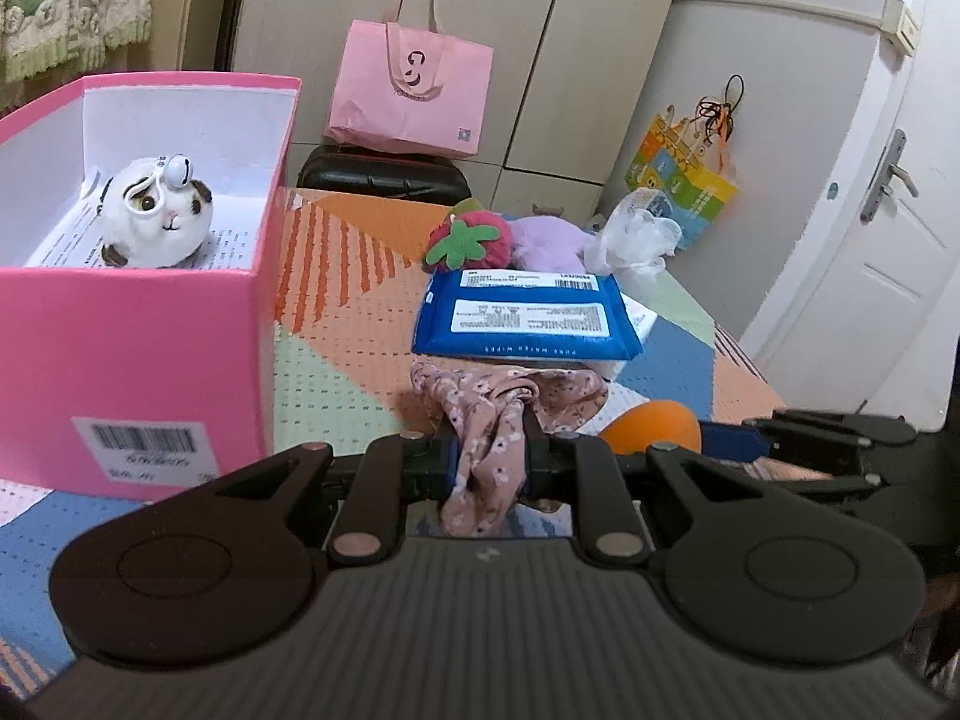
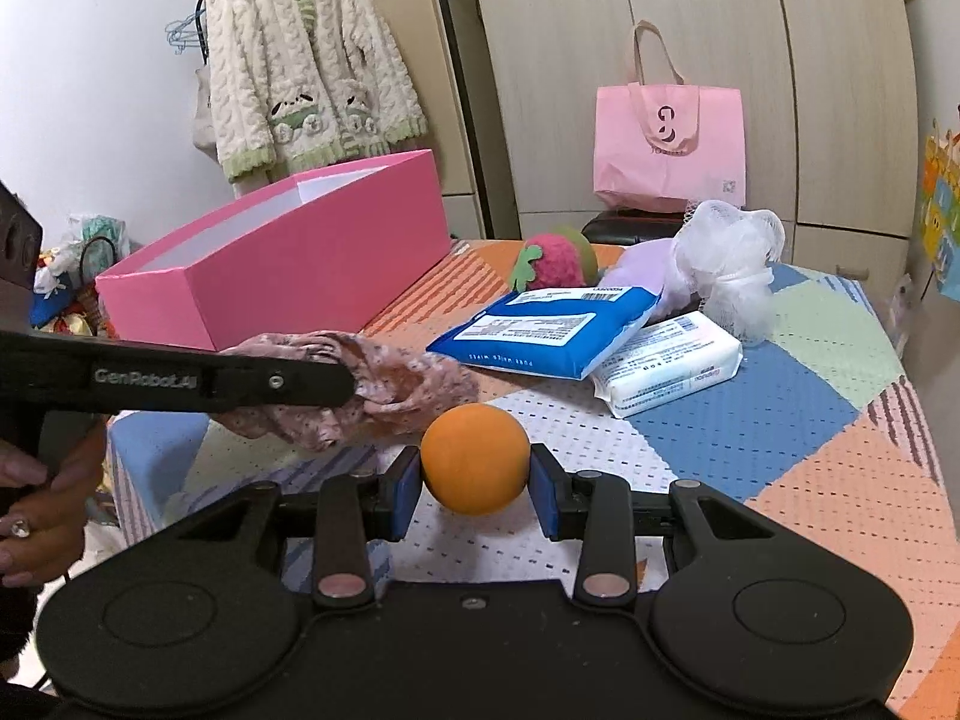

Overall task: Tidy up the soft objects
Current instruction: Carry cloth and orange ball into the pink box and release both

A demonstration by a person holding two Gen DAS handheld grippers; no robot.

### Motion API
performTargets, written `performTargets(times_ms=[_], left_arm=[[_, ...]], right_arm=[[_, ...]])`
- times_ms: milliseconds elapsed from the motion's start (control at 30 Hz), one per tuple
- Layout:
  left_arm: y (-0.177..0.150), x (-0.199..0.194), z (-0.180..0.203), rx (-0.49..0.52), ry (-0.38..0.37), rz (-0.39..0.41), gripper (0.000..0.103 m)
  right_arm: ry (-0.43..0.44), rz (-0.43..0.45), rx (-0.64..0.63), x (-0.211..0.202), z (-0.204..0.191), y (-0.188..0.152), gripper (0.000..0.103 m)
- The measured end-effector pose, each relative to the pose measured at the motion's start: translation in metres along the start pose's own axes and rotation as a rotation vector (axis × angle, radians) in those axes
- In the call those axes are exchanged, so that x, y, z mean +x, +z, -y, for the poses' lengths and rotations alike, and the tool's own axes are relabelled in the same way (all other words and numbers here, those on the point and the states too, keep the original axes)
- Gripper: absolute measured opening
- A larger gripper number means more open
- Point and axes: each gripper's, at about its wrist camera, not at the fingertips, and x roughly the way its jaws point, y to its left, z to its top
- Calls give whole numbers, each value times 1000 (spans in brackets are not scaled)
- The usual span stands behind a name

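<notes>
My left gripper (image 1: 489,456) is shut on a pink floral cloth (image 1: 504,414), which hangs bunched from its blue pads just above the patchwork table cover. In the right wrist view the same cloth (image 2: 384,378) droops from the left gripper's black arm (image 2: 180,381). My right gripper (image 2: 475,489) is shut on an orange ball (image 2: 474,459), held slightly off the table; that ball (image 1: 654,429) also shows at the right of the left wrist view. An open pink box (image 1: 138,324) stands to the left, with a white plush animal (image 1: 159,213) inside it.
A blue wipes pack (image 1: 528,315) lies over a white tissue pack (image 2: 672,363) mid-table. Behind them sit a strawberry plush (image 1: 465,234), a lilac plush (image 1: 546,237) and a white mesh puff (image 2: 729,264). A pink tote (image 1: 411,93) rests on a black case beyond the table's far edge.
</notes>
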Motion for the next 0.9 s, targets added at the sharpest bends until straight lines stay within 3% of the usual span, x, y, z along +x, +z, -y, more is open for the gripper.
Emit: performTargets(times_ms=[200, 500, 700, 900], left_arm=[[-3, -18, -3, 15, 25, -25, 16], [-12, -48, -26, -32, 28, -131, 17], [-3, -83, -40, -12, 31, -127, 17], [27, -129, -52, 36, 31, -44, 17]], right_arm=[[35, -54, -12, -10, -5, 9, 43], [114, -114, -37, -21, -20, 22, 43], [179, -158, -44, -28, -32, 36, 43], [199, -166, -117, -33, -51, 60, 43]])
